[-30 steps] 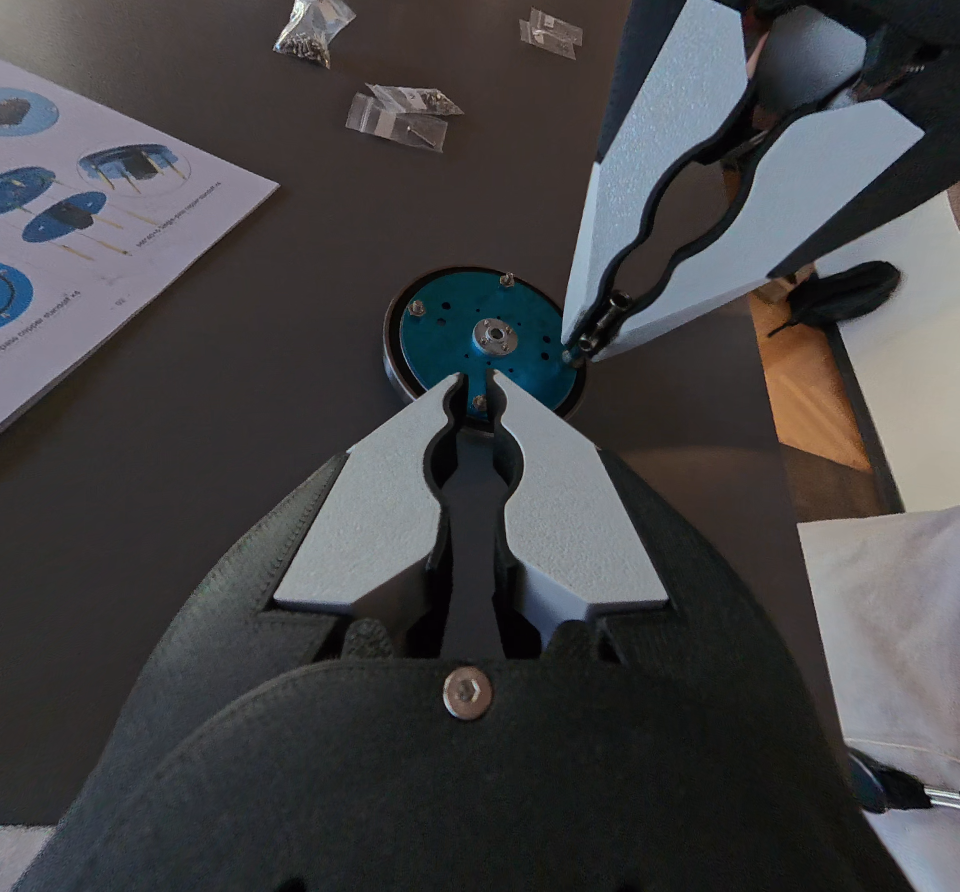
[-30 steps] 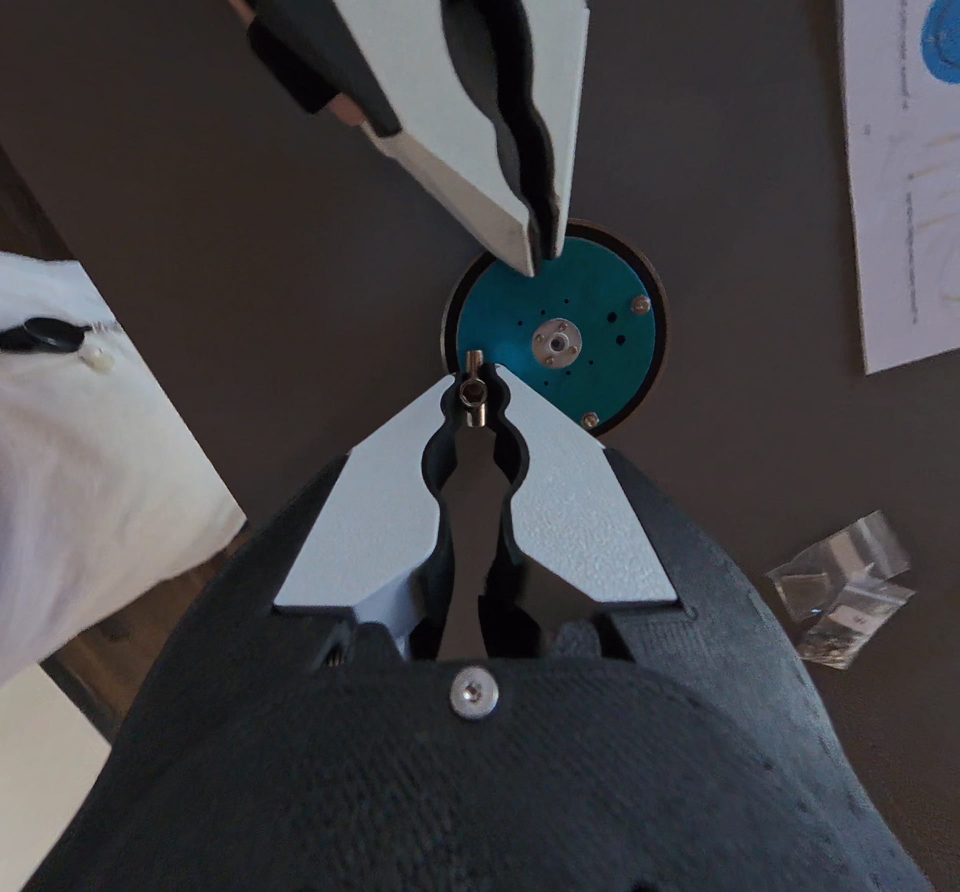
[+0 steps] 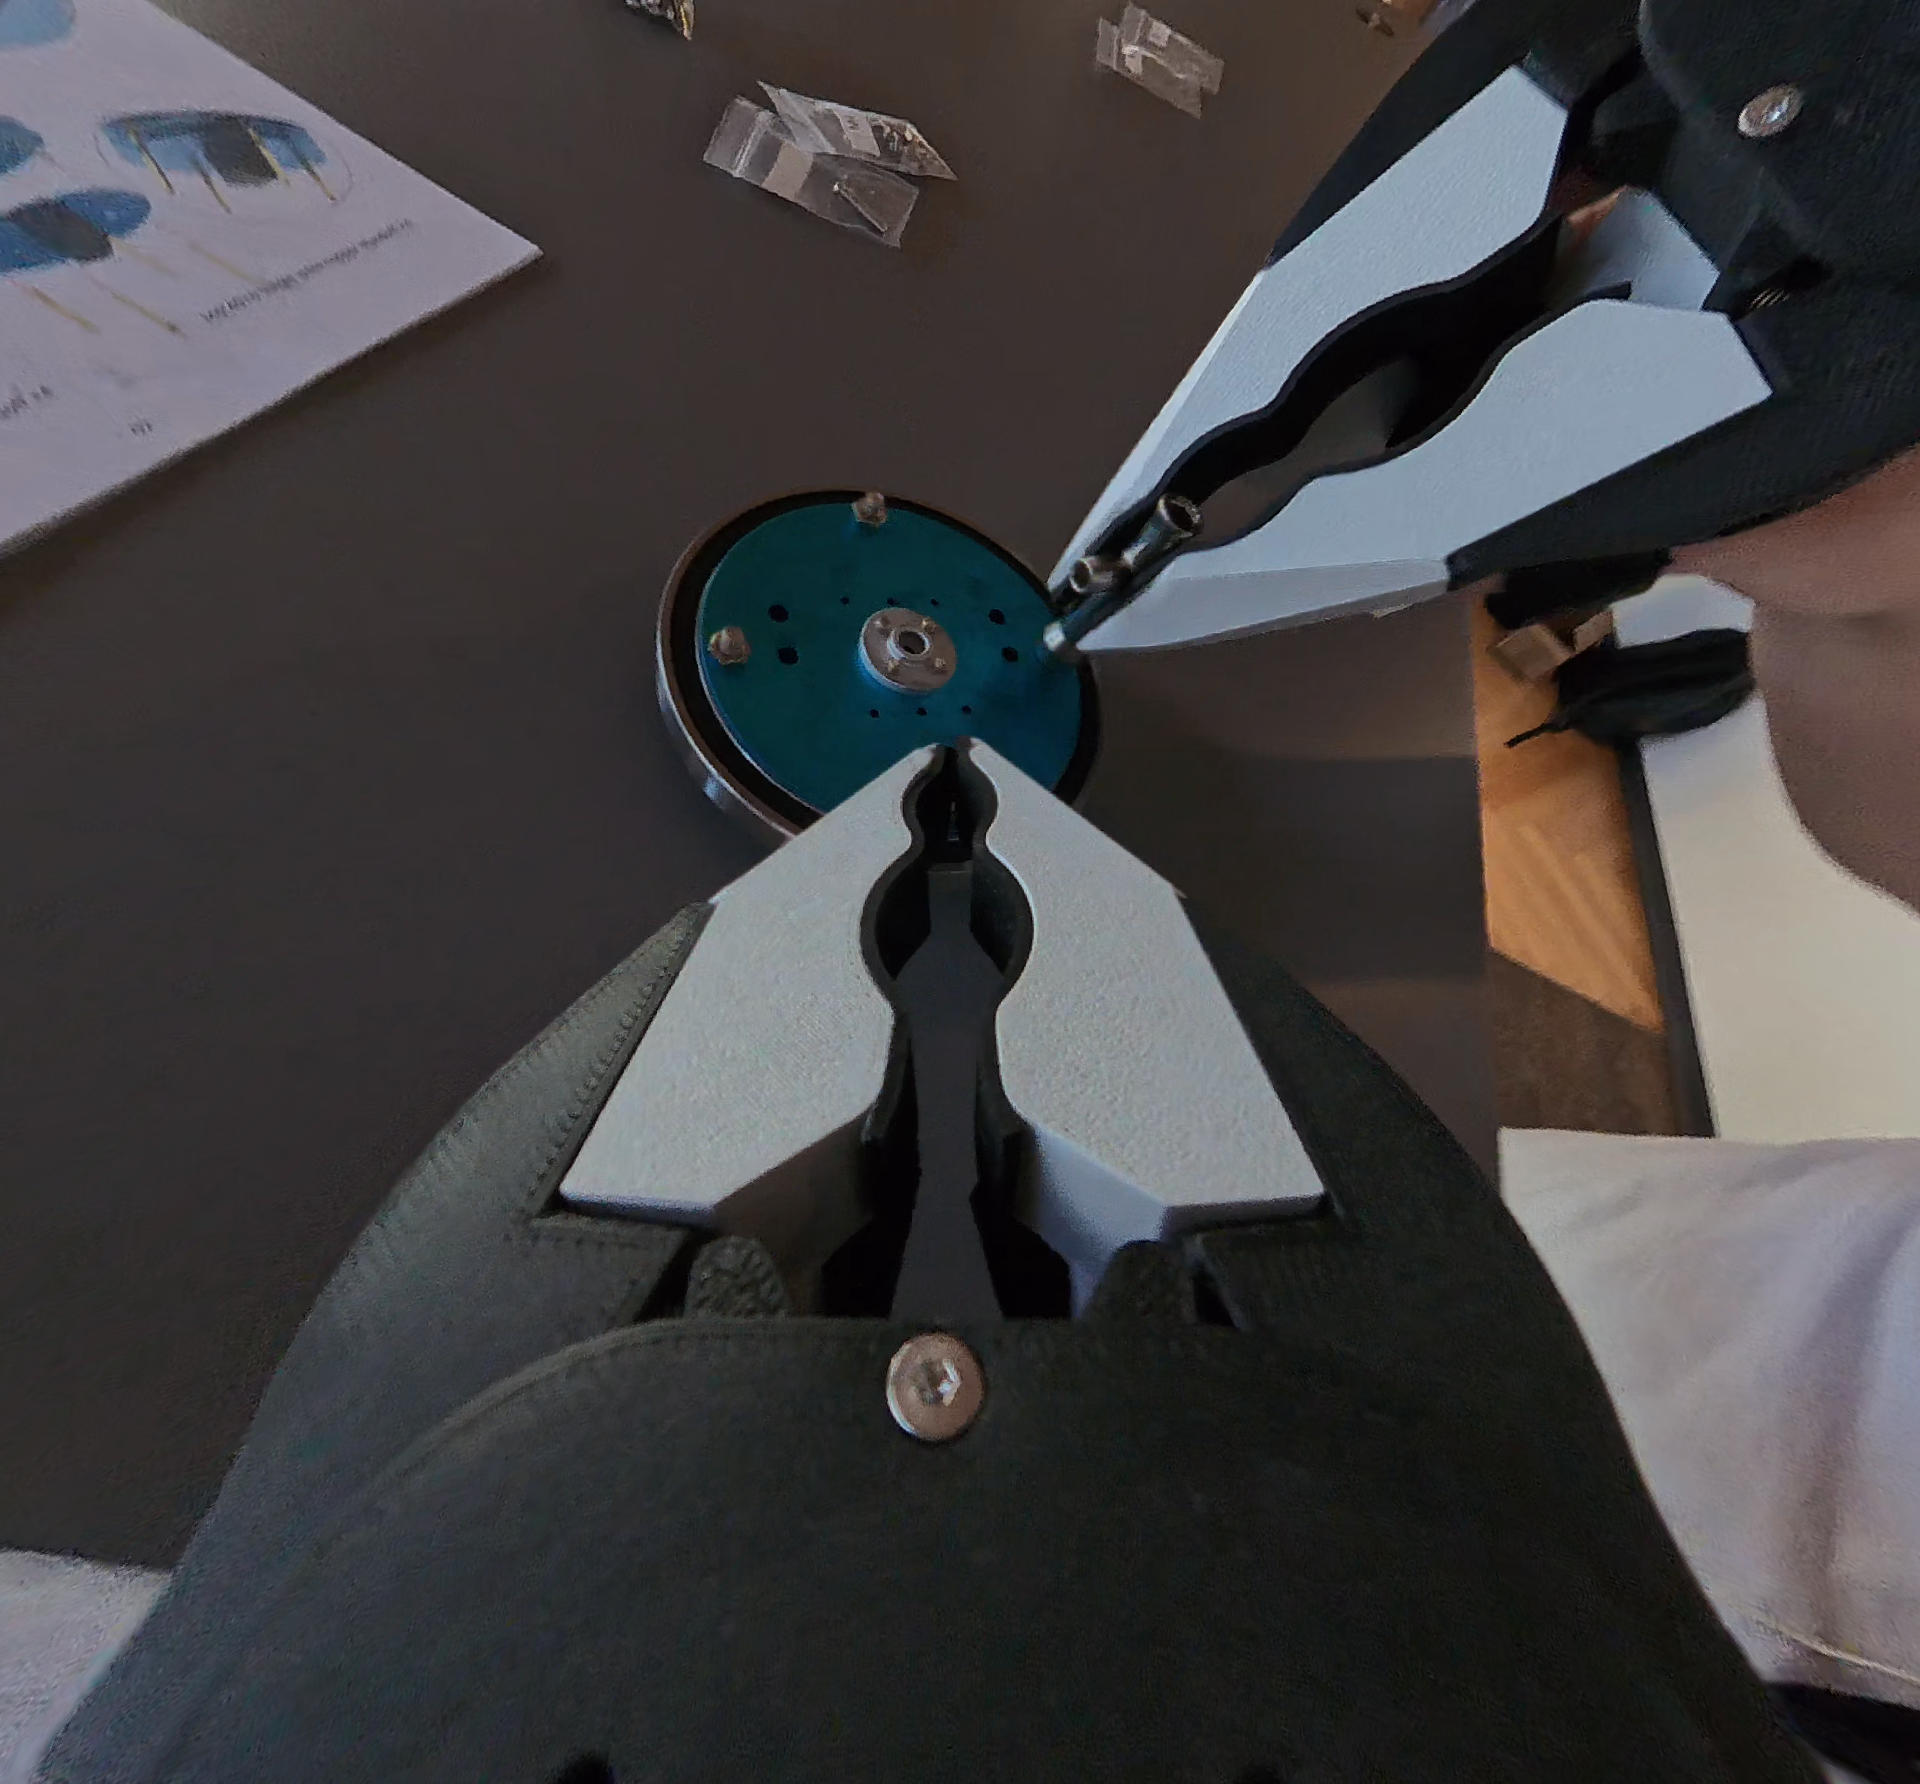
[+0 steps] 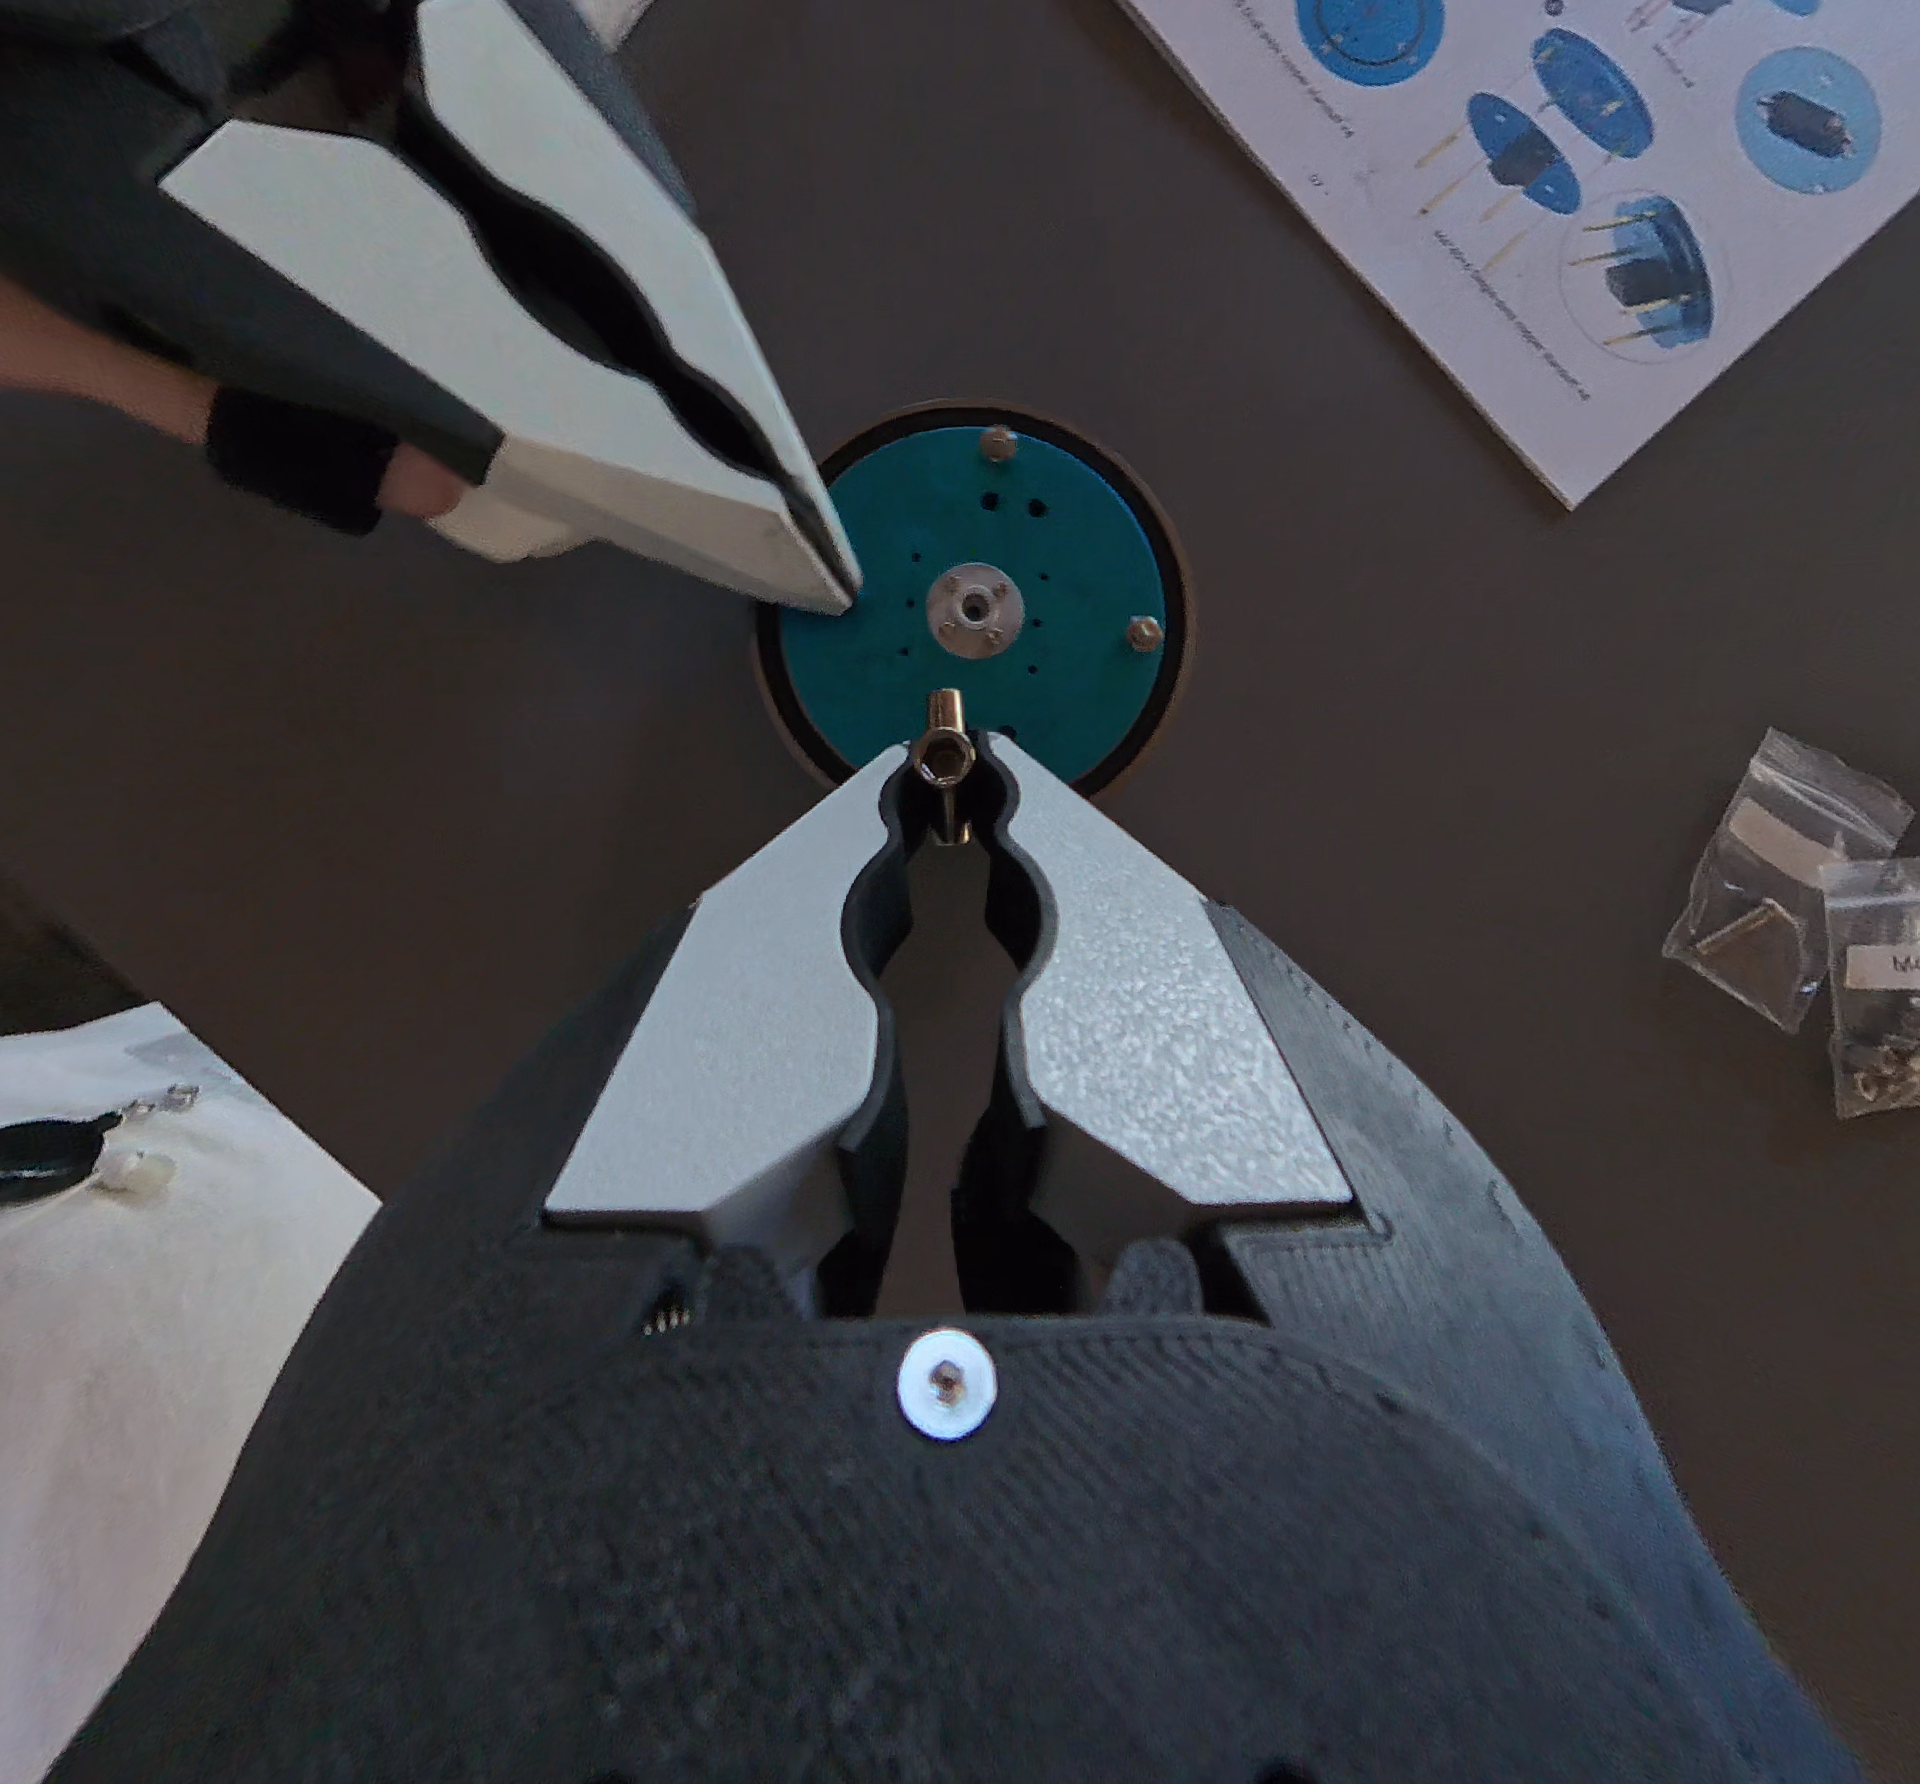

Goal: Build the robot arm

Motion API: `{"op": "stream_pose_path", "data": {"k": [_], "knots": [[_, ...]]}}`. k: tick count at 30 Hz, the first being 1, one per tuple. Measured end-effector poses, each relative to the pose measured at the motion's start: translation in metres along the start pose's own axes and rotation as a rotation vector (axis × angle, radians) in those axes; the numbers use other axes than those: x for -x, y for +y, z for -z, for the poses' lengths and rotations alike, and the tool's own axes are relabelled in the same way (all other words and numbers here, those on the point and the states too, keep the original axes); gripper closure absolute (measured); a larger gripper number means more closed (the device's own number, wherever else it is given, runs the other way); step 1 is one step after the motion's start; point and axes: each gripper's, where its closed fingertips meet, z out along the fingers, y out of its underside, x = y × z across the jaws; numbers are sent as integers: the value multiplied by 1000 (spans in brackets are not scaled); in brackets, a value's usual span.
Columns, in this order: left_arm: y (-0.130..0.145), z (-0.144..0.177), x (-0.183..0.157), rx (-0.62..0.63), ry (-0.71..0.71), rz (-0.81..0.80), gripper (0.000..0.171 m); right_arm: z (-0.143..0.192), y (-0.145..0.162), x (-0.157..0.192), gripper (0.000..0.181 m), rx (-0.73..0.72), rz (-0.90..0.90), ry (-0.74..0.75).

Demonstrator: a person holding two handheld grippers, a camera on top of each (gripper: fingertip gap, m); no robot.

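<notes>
Two hand-held grippers, left gripper (image 3: 954, 755) and right gripper (image 4: 943, 755), share one build: textured black printed shells, pale grey wedge fingers (image 3: 769, 986) lined with wavy black pads, and a silver screw (image 3: 934, 1402) at six o'clock on each housing. At nine o'clock in the right wrist view, a black fingerless glove (image 4: 296, 467) covers the hand; a white sleeve (image 3: 1714, 1371) shows at four o'clock in the left.
</notes>
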Motion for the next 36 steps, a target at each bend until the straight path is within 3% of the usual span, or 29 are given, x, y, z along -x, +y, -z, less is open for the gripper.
{"op": "stream_pose_path", "data": {"k": [5, 8, 10, 16, 23, 31, 36], "knots": [[-1, 7, -2, 20, 38, 37, 166, -2, -2, -4, 174, -15, -20, 2], [-29, 31, 35, -85, -100, -85, 157, -2, -2, -4, 174, -4, -8, -5], [-38, 34, 39, -110, -79, -187, 152, -2, -2, -4, 173, -2, -7, -11], [-22, 13, 36, -18, -9, -310, 158, -2, -2, -5, 173, 3, -18, -35], [-14, 1, 39, 45, -87, -414, 162, -3, -2, -9, 174, 17, -12, -36], [2, 11, 15, 141, -76, -353, 167, -9, -9, -28, 174, 14, -59, -31], [4, 8, -17, 154, 69, -342, 166, -13, -14, -34, 174, 17, -75, -43]]}}
